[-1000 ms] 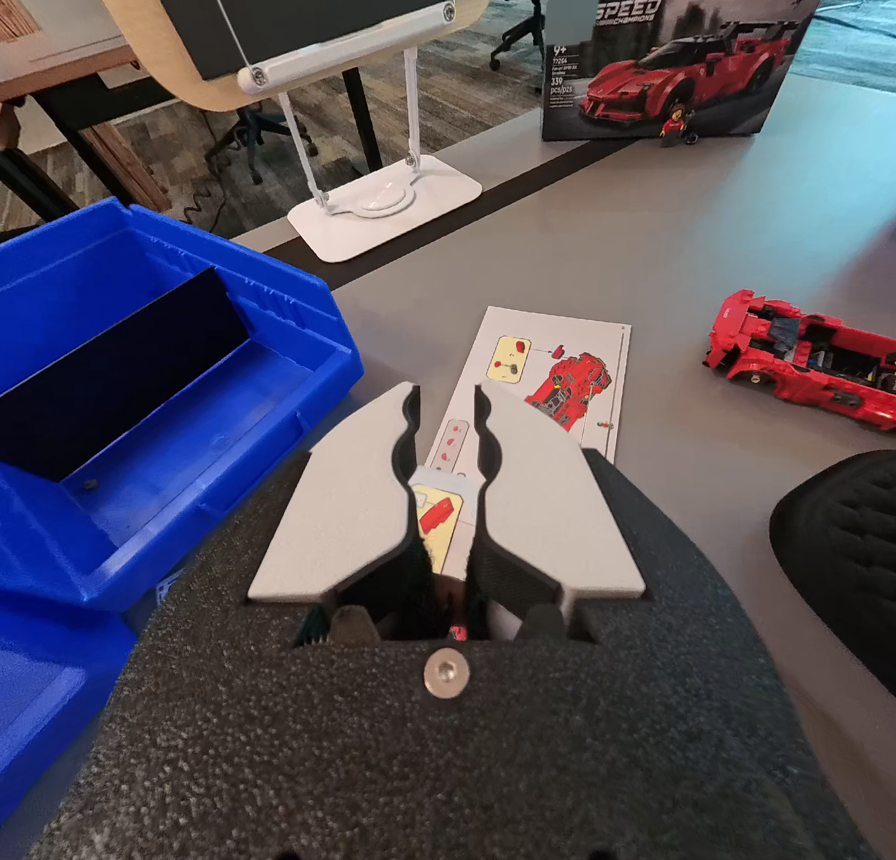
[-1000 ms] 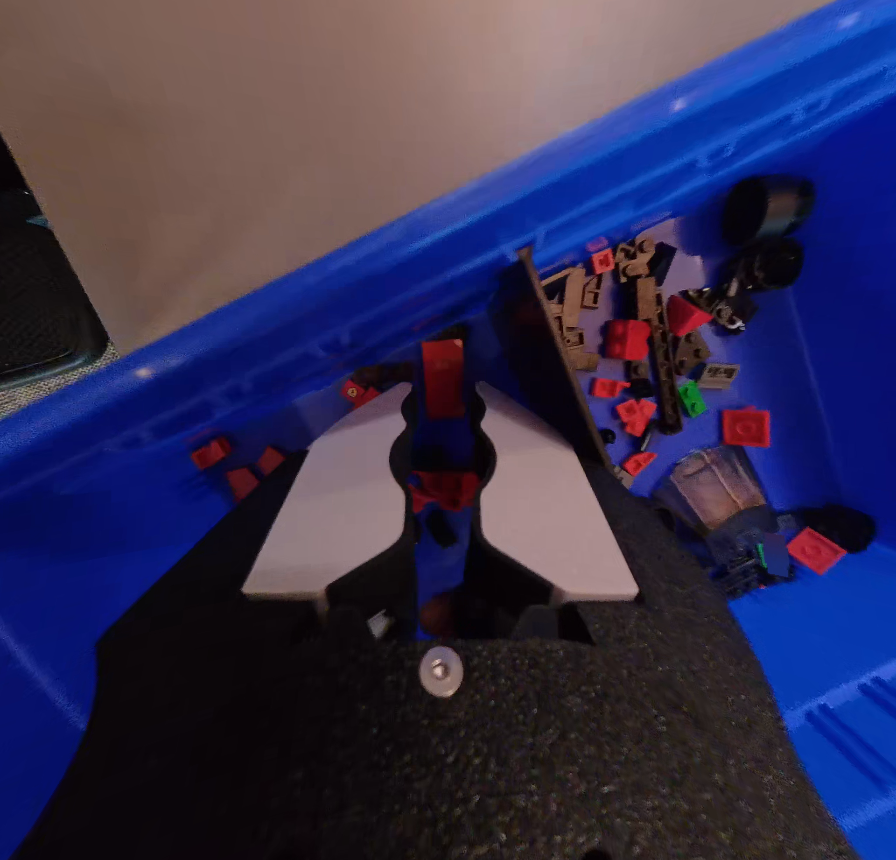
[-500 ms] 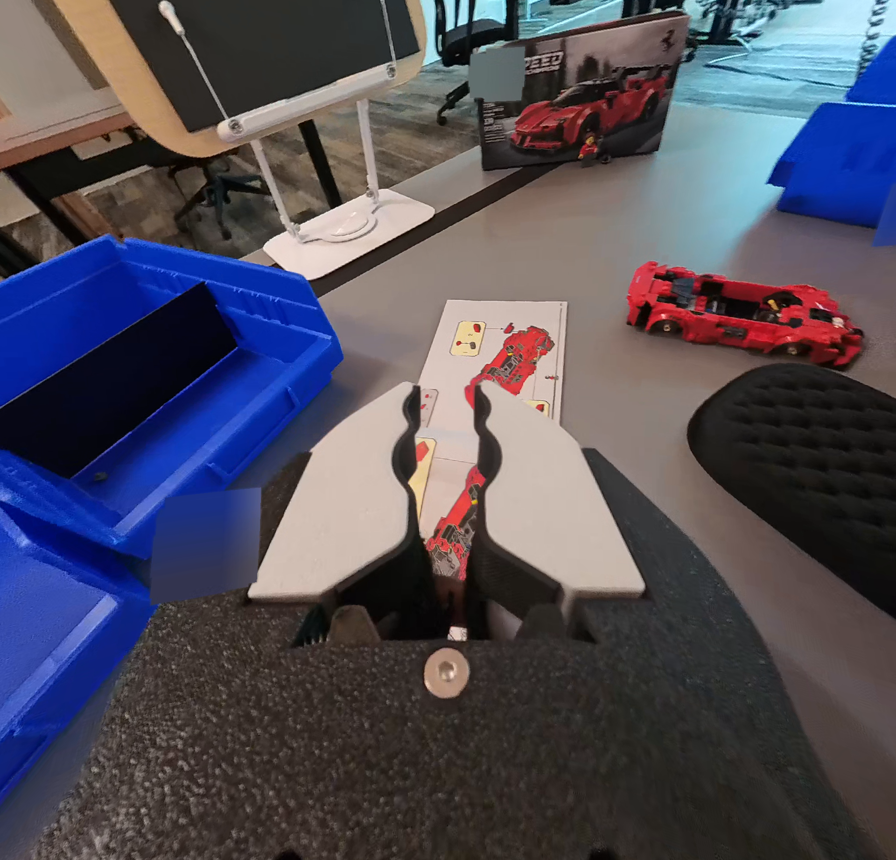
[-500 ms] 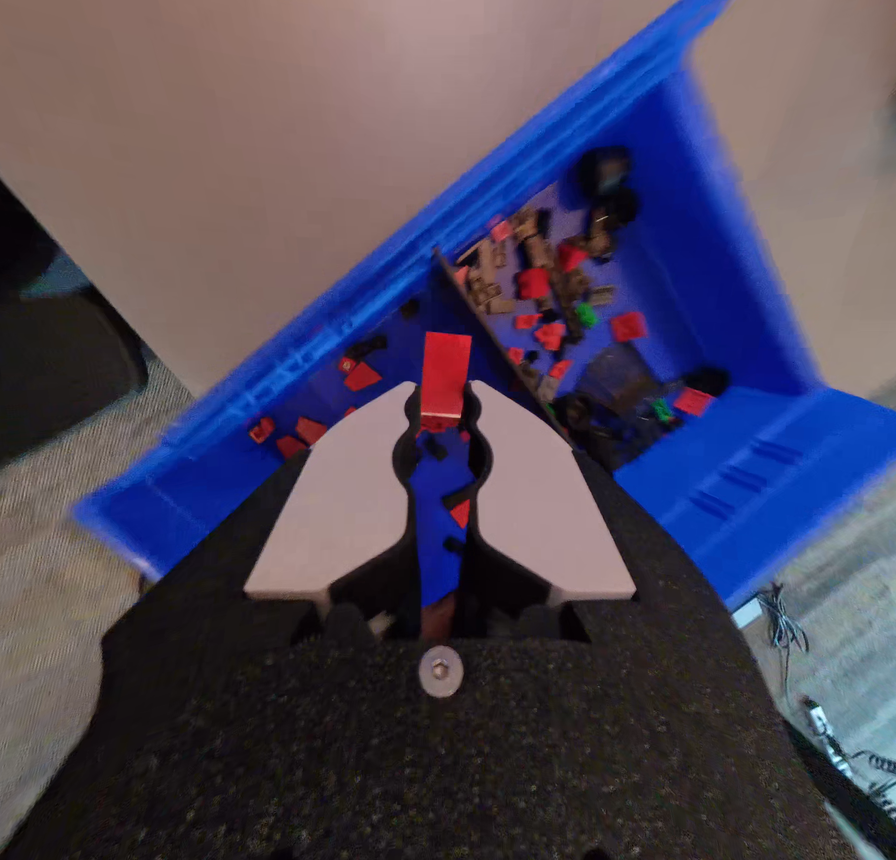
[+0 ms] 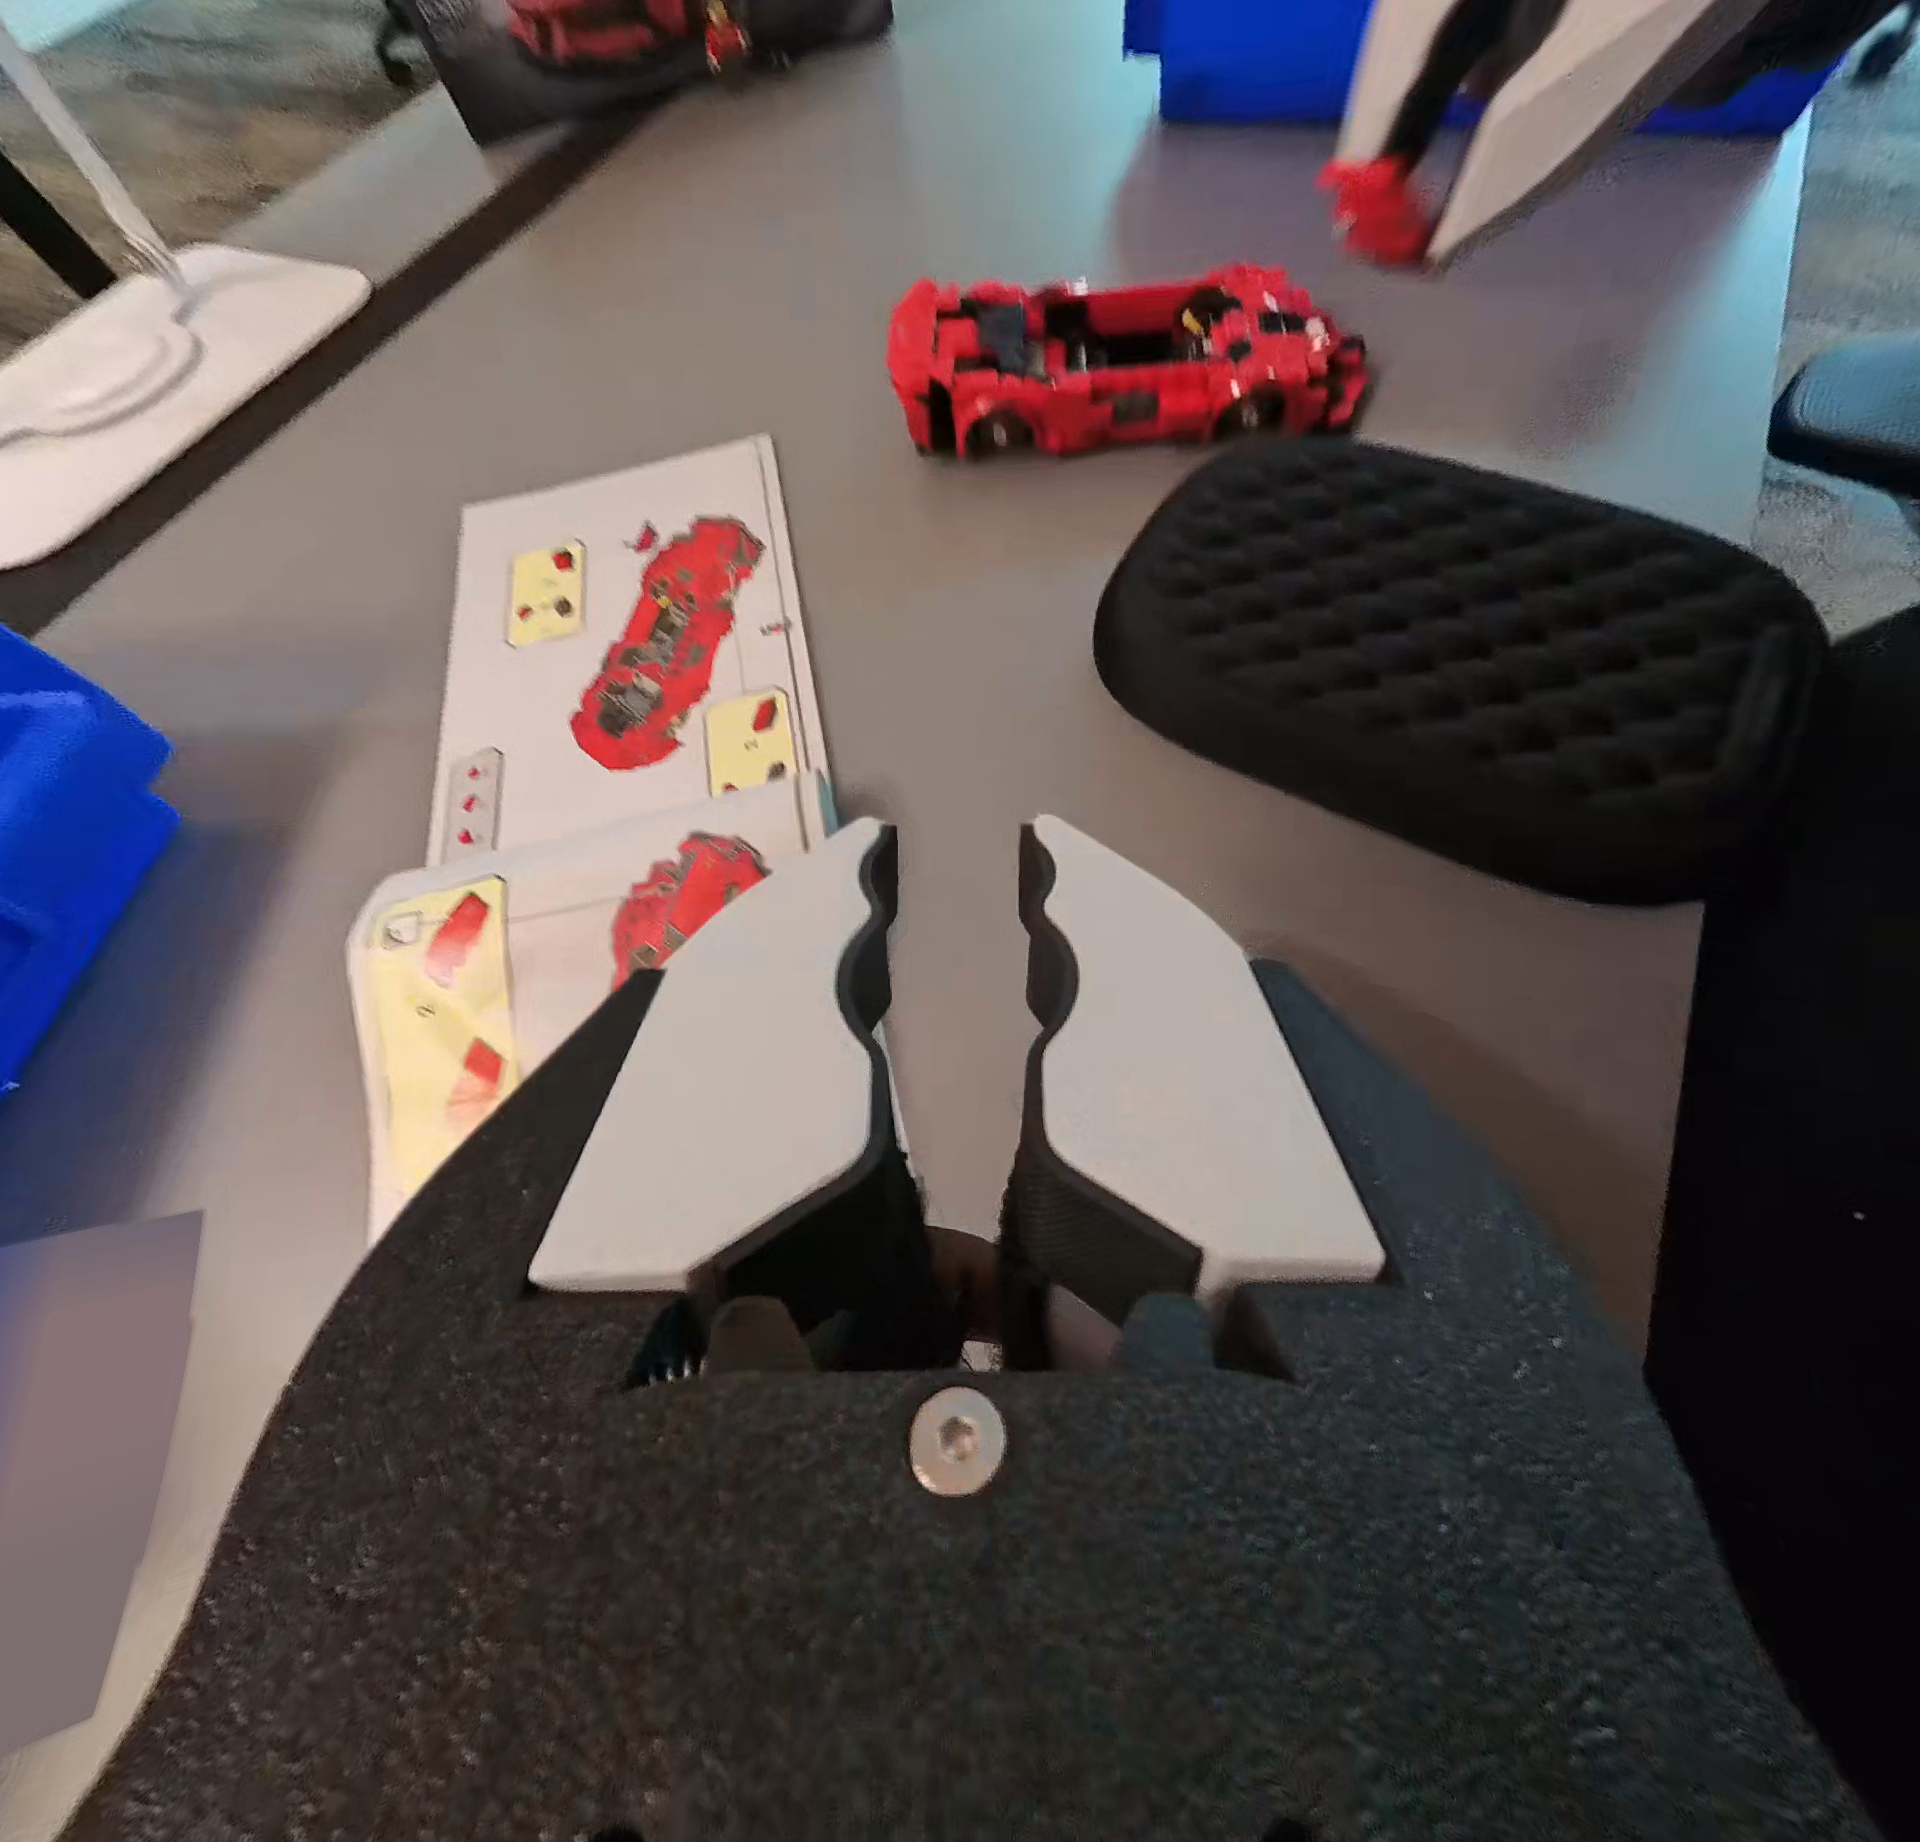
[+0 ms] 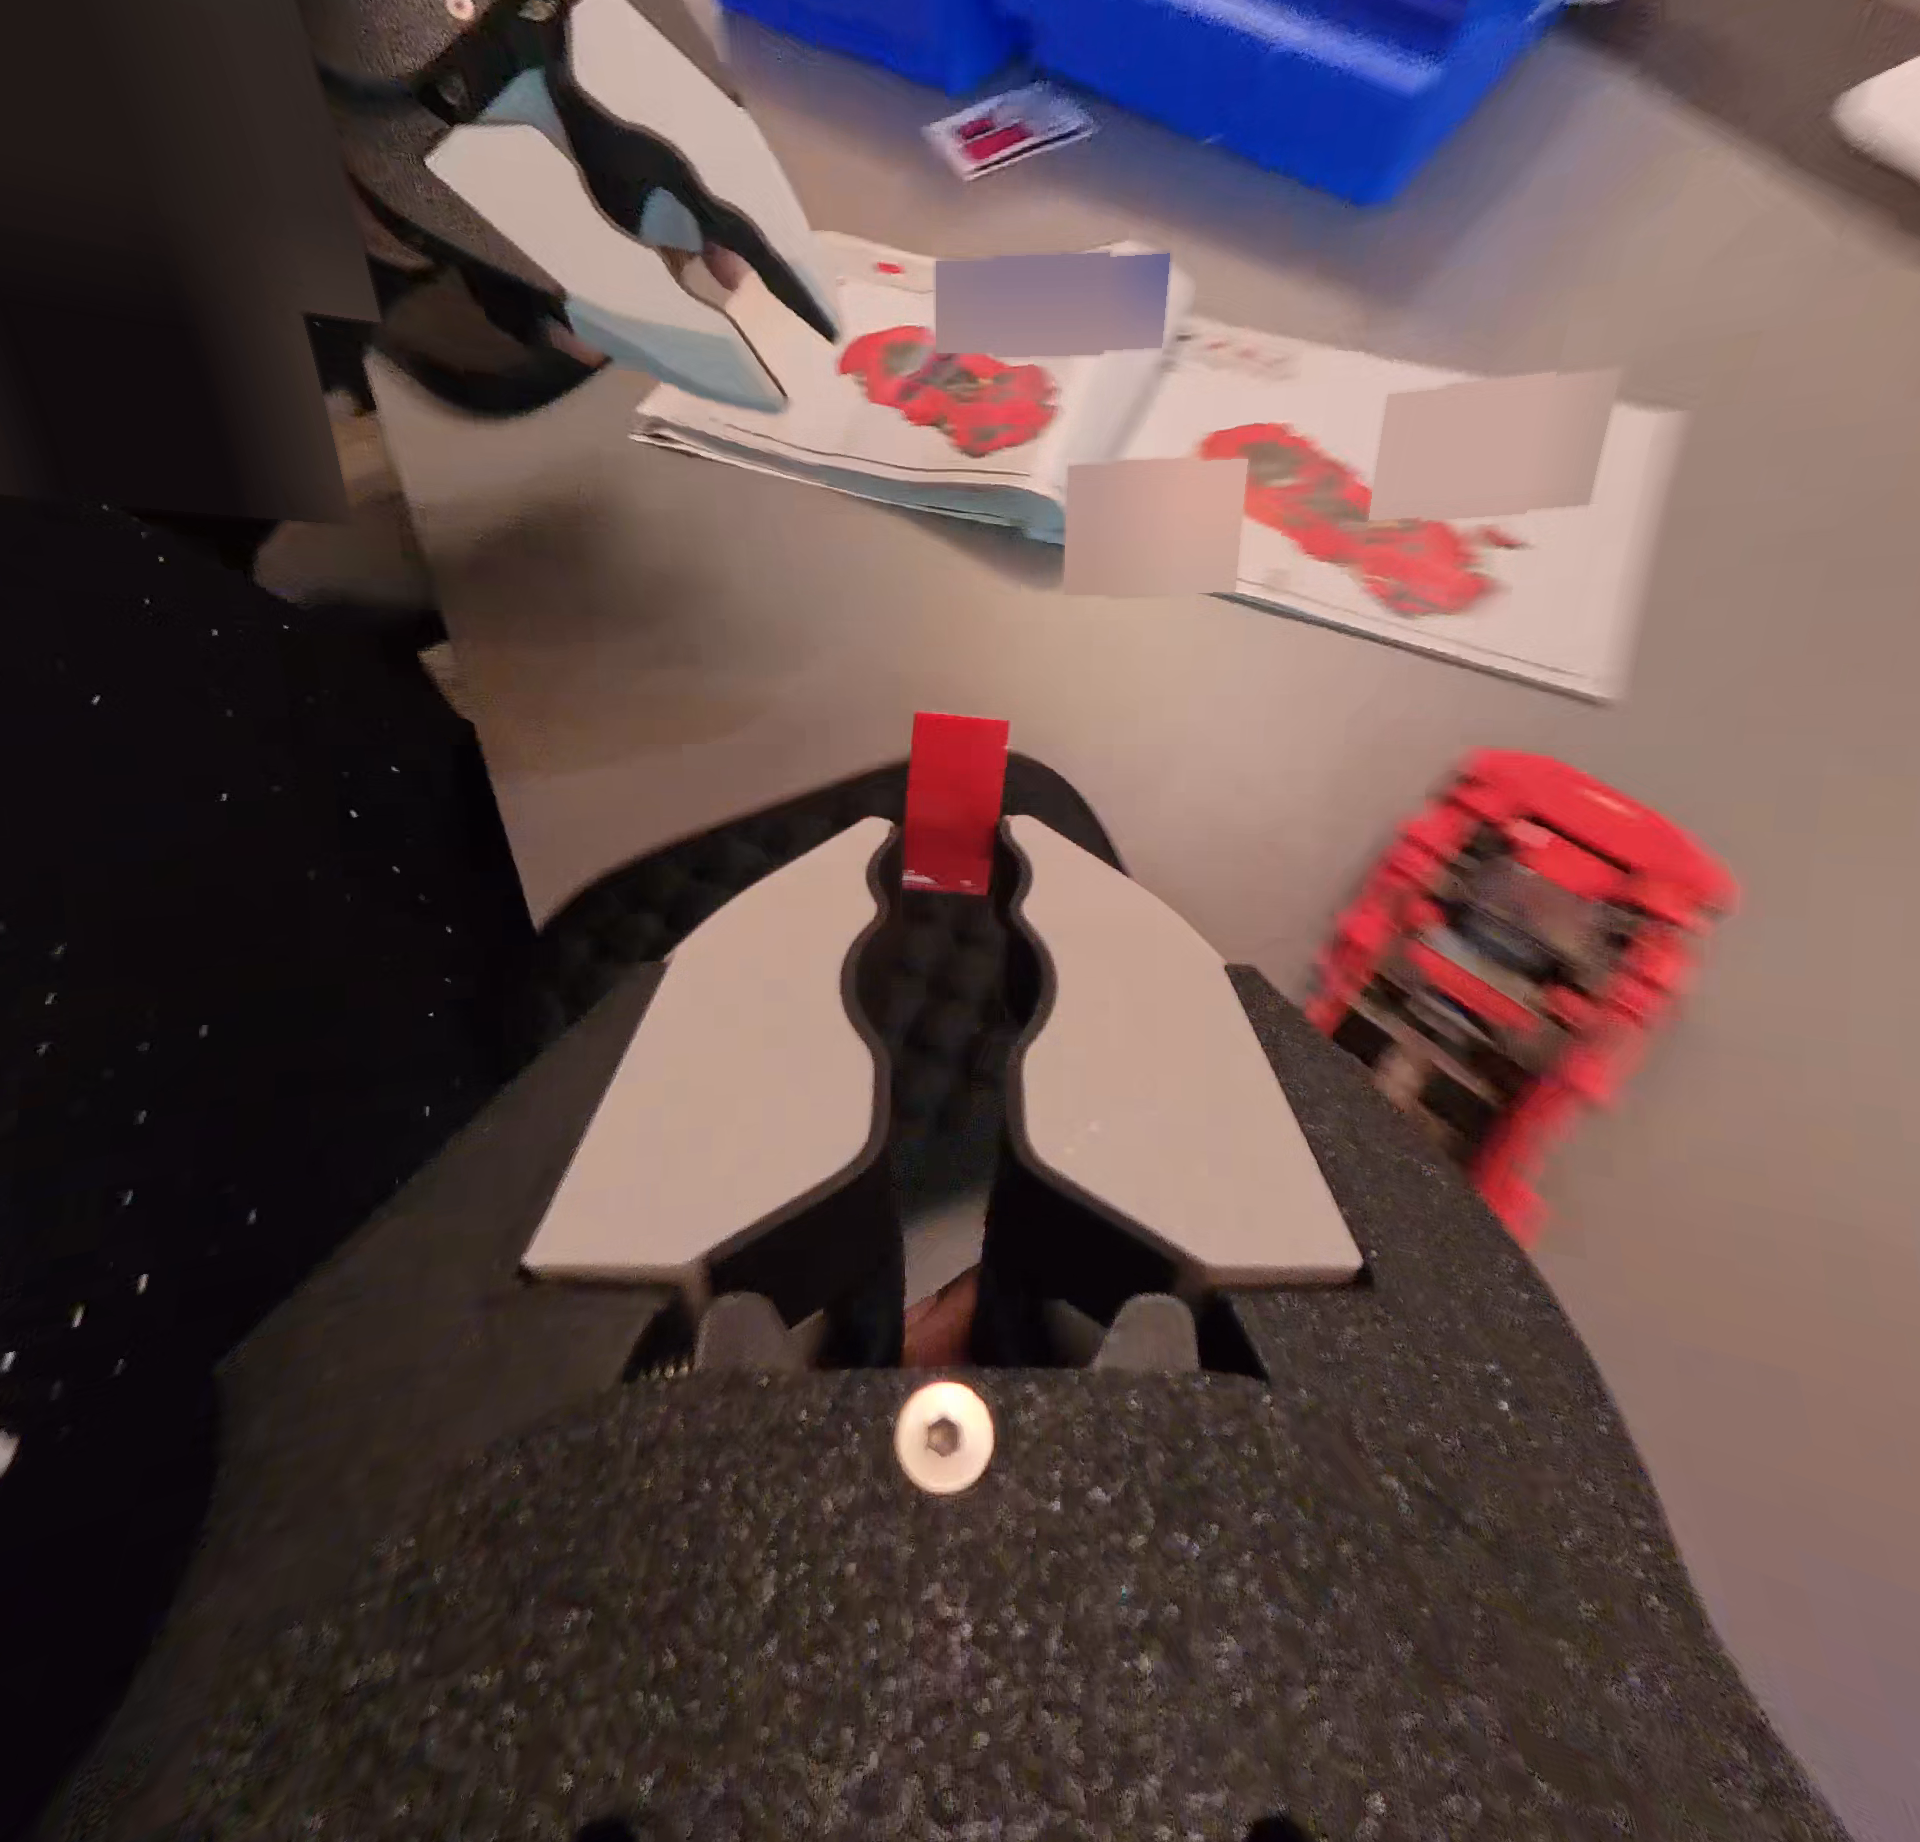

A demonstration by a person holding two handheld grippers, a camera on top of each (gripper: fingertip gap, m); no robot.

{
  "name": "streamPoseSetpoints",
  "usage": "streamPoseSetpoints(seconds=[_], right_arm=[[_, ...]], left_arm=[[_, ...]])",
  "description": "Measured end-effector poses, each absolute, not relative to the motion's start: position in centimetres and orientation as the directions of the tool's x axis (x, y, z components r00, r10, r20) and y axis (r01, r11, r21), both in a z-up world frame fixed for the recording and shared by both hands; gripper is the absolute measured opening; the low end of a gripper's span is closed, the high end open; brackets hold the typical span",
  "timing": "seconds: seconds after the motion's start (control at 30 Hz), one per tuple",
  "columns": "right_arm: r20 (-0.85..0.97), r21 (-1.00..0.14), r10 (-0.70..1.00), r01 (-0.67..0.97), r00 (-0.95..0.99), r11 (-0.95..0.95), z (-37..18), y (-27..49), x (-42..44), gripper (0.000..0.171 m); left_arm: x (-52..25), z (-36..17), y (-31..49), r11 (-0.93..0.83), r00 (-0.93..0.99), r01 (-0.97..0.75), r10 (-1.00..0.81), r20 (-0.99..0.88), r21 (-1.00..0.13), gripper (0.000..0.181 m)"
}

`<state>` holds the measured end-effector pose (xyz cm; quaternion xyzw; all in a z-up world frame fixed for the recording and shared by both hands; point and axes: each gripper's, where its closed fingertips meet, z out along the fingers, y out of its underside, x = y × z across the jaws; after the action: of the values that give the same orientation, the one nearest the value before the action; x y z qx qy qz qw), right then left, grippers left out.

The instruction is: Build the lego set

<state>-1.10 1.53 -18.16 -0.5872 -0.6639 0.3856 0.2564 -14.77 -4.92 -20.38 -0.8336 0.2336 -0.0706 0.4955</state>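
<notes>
A partly built red lego car (image 5: 1127, 360) stands on the grey table (image 5: 935, 182), far ahead of my left gripper (image 5: 954, 857). The left gripper is open and empty, over the right edge of the open instruction booklet (image 5: 623, 670). My right gripper (image 6: 954, 842) is shut on a flat red lego piece (image 6: 954, 800) that sticks out past its tips. It hovers above the table with the car (image 6: 1507, 971) blurred at its right. In the left wrist view the right gripper (image 5: 1397, 223) hangs above the car with the red piece (image 5: 1371, 208). The left gripper (image 6: 665, 265) also shows in the right wrist view.
A black mesh chair armrest (image 5: 1455, 660) overlaps the table's near right edge. Blue bins (image 6: 1195, 36) stand beyond the booklet (image 6: 1143, 462), and another blue bin (image 5: 1247, 16) is at the back right. The set's box (image 5: 644, 16) and a white stand base (image 5: 145, 379) are at the back. The left gripper's tips are roughly 15 centimetres from the right gripper's.
My right gripper has lifted the red piece out of the blue bin and swung over the table near the car. My left gripper has moved right, off the booklet.
</notes>
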Motion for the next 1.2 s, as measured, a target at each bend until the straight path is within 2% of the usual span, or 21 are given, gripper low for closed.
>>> streamPoseSetpoints(seconds=[0.03,0.17,0.3,0.67,1.03,1.2], right_arm=[[-0.149,-0.8,0.967,0.6,-0.208,0.006,-19.3,0.5,-2.9,0.017],[-0.178,-0.747,0.952,0.664,-0.247,0.032,-22.4,-1.5,-8.8,0.016],[-0.135,-0.663,0.956,0.741,-0.26,0.108,-24.8,-1.8,-11.9,0.017],[-0.108,-0.527,0.965,0.837,-0.237,0.146,-27.8,-2.2,-12.7,0.017],[-0.094,-0.517,0.974,0.846,-0.206,0.129,-28.0,-2.2,-12.9,0.017],[-0.107,-0.527,0.973,0.841,-0.204,0.119,-27.9,-2.2,-12.9,0.023]], left_arm=[[-14.6,-21.1,-5.2,-0.416,0.874,-0.33,-0.473,-0.109,-0.847,0.022],[-15.1,-22.7,-6.1,-0.431,0.866,-0.356,-0.487,-0.119,-0.829,0.022],[-16.0,-22.7,-6.0,-0.409,0.885,-0.268,-0.462,-0.056,-0.872,0.022],[-16.9,-23.0,-6.2,-0.351,0.88,-0.159,-0.474,0.028,-0.923,0.022],[-17.3,-22.7,-6.1,-0.353,0.881,-0.104,-0.467,0.079,-0.93,0.023],[-17.3,-23.0,-6.1,-0.368,0.878,-0.108,-0.471,0.085,-0.924,0.023]])
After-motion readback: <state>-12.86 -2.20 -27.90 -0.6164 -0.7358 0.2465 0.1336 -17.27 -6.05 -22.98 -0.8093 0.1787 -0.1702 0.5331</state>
